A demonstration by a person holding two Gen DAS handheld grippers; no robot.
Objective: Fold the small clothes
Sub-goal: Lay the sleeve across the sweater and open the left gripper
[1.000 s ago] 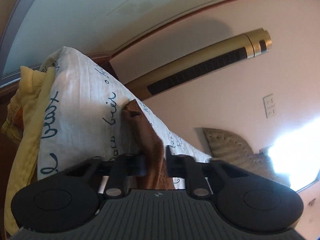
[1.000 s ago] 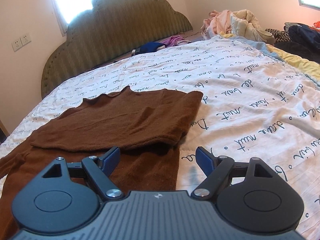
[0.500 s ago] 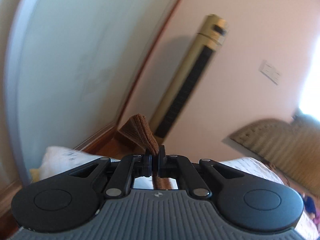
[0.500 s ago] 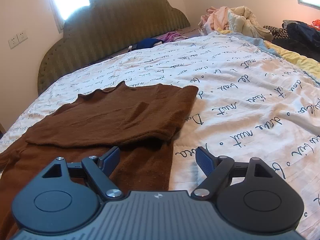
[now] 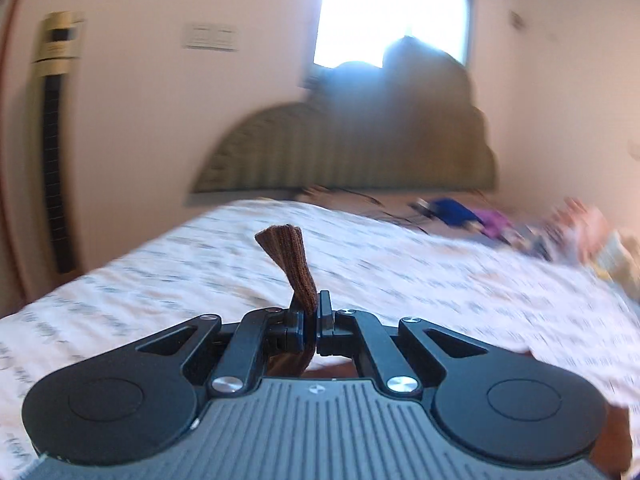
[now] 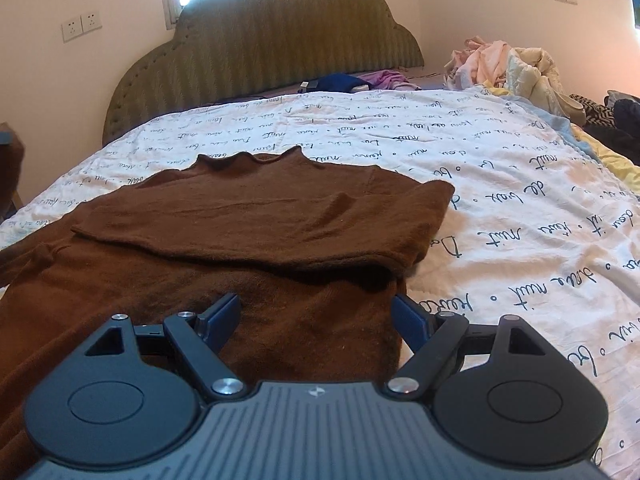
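Brown sweater (image 6: 256, 216) lies partly folded on the bed's script-printed quilt (image 6: 500, 200); left claw (image 5: 311, 312) pinches its ribbed cuff (image 5: 290, 256), right claw (image 6: 316, 320) gapes wide above it.

A lived-in home bedroom — a bed (image 6: 500, 200) spread with a white quilt (image 6: 400, 136) printed in dark handwriting fills both views, backed by a scalloped, padded olive headboard (image 6: 272, 40). Loose clothes lie heaped (image 6: 504, 60) at the bed's far side. Pale pink walls carry wall sockets (image 6: 82, 25) and a bright window (image 5: 394, 8) above the headboard — and a tall gold standing air conditioner (image 5: 56, 136) stands against the wall.
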